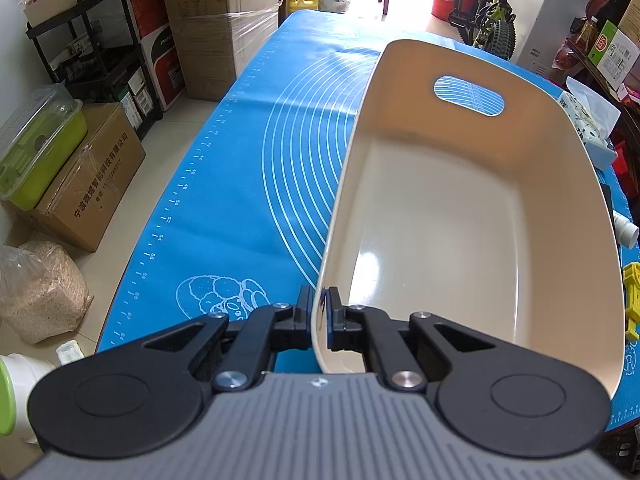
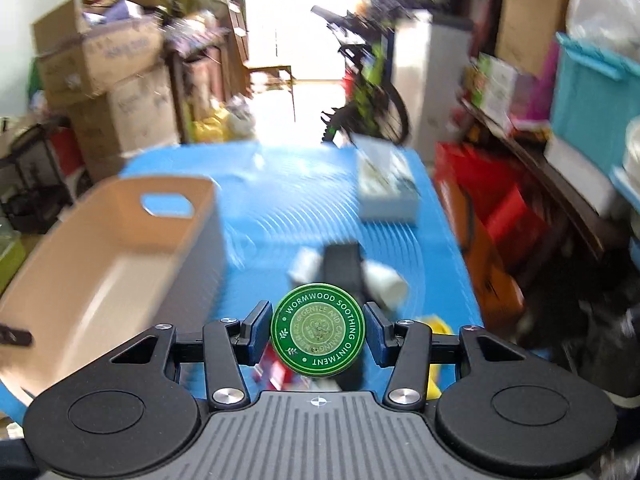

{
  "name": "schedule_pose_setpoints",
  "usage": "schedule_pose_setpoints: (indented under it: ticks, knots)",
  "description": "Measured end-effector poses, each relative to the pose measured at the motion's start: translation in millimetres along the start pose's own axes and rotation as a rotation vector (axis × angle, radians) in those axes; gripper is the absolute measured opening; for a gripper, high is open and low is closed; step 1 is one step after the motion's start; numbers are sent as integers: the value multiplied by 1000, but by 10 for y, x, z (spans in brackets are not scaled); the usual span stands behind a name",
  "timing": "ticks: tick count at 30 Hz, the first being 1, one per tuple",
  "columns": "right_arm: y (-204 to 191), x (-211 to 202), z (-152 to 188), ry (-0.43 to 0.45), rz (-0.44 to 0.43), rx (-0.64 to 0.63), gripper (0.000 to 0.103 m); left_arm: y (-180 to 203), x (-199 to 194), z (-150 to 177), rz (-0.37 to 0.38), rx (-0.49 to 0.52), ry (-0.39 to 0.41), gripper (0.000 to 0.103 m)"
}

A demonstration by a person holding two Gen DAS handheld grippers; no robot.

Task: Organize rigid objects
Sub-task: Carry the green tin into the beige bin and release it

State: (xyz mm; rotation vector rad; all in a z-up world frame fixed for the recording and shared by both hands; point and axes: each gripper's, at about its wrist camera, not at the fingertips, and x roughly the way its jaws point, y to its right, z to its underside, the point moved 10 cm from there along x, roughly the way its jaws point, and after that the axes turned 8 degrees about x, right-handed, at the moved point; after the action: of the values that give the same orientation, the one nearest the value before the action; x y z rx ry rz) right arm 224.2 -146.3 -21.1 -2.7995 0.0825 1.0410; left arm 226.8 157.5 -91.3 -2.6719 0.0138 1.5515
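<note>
The left gripper [image 1: 319,316] is pinched nearly shut on the near rim of the cream plastic bin [image 1: 460,216], one pad outside the wall and one inside, pinning it on the blue baking mat [image 1: 224,152]. The bin looks empty from here, its handle cut-out on the far wall straight ahead of that tool.

The right gripper [image 2: 318,330] stands about half open, its blue pads pressed to either side of a round green ointment tin [image 2: 318,330], lid facing back at the camera. It is held up off the mat; the room behind is smeared, so that hand is plainly on the move. The bin [image 2: 120,264] lies ahead and to the left of this tool. Below and just past the tin lie white bottles [image 2: 386,280], a dark flat object I cannot make out and something yellow; further ahead on the right, a box of tissues [image 2: 386,184].

I would judge the step to be carrying the tin over into the bin. To do it well, bring the tin leftward high enough to clear the bin's near wall, then lower it close to the floor before letting the pads part, since a round tin dropped on edge will likely roll or bounce. The grip is only across the tin's rim, so no sharp twisting. The left hand ought to hold steady on the rim.
</note>
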Motion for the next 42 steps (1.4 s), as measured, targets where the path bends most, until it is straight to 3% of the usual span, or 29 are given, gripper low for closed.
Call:
schedule_pose_setpoints:
  ticks: [5,9,20,26,35,42]
  knots:
    - [-520,53,-289,39,-76,-49,54,-2,3,-1,6,-8,-3,8]
    - [-900,142,-330,26,-131,-82,54,0,6,-3,3,-4,-2,8]
    - [-1666,502,13,-91,-191,-179,54,1,7,1,6,-5,-3,8]
    - [-1862,694,282,-170,-182,-280,54,1,9,3,6,-6,-4,8]
    - [-1825,973,635,-361,-124,-303,54,5,8,1,10,-10,-3,8]
    - [-1837,1024,778,-413,-120,-319,54,-4,9,-1,21,-20,-1,7]
